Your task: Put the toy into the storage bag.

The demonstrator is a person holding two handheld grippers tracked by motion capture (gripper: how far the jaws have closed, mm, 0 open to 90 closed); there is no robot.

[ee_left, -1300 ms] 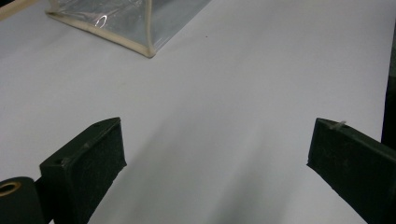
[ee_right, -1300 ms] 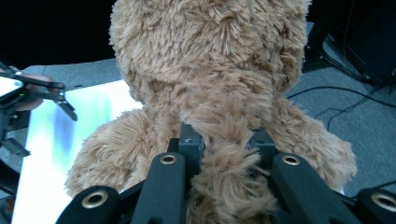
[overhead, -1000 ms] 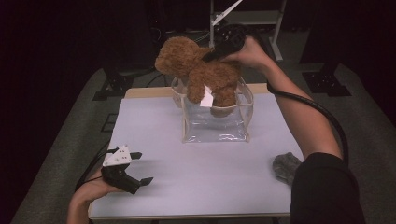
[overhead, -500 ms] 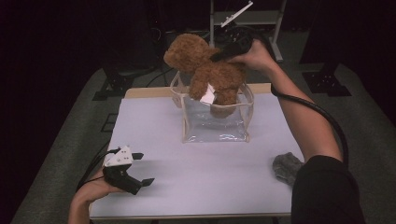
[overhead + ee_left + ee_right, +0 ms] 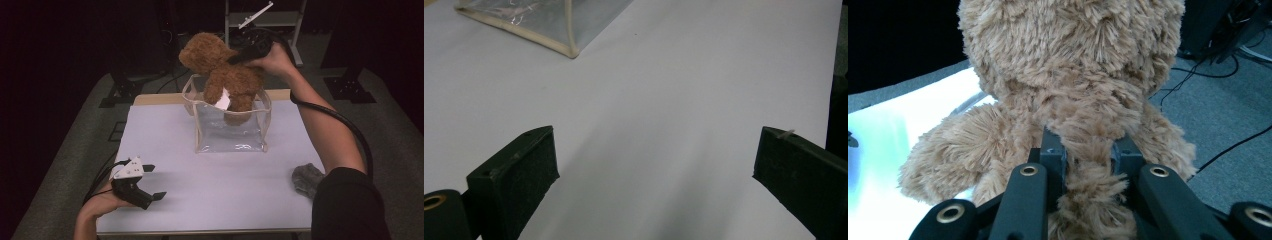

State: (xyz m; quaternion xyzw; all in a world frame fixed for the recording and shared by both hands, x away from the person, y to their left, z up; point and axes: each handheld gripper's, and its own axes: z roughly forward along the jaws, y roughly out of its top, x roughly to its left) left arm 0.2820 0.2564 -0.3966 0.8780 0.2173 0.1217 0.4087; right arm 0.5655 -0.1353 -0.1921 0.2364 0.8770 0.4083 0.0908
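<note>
Between the right hand-held gripper's [image 5: 1088, 160] pinched jaws sits the teddy bear's [image 5: 225, 75] back fur, the bear hanging below it, legs inside the clear bag [image 5: 230, 127], likely for clearance. Idle, the left hand-held gripper [image 5: 150, 182] gapes wide over bare tabletop [image 5: 225, 180]

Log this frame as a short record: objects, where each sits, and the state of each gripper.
held object: brown teddy bear, lifted above the pouch, feet at its open top
container: clear plastic pouch with cream trim, upright at the far middle of the table
other item: grey cloth near the right edge of the white table
right gripper: shut on the bear's fur
left gripper: open, holding nothing, low at the near left corner
</note>
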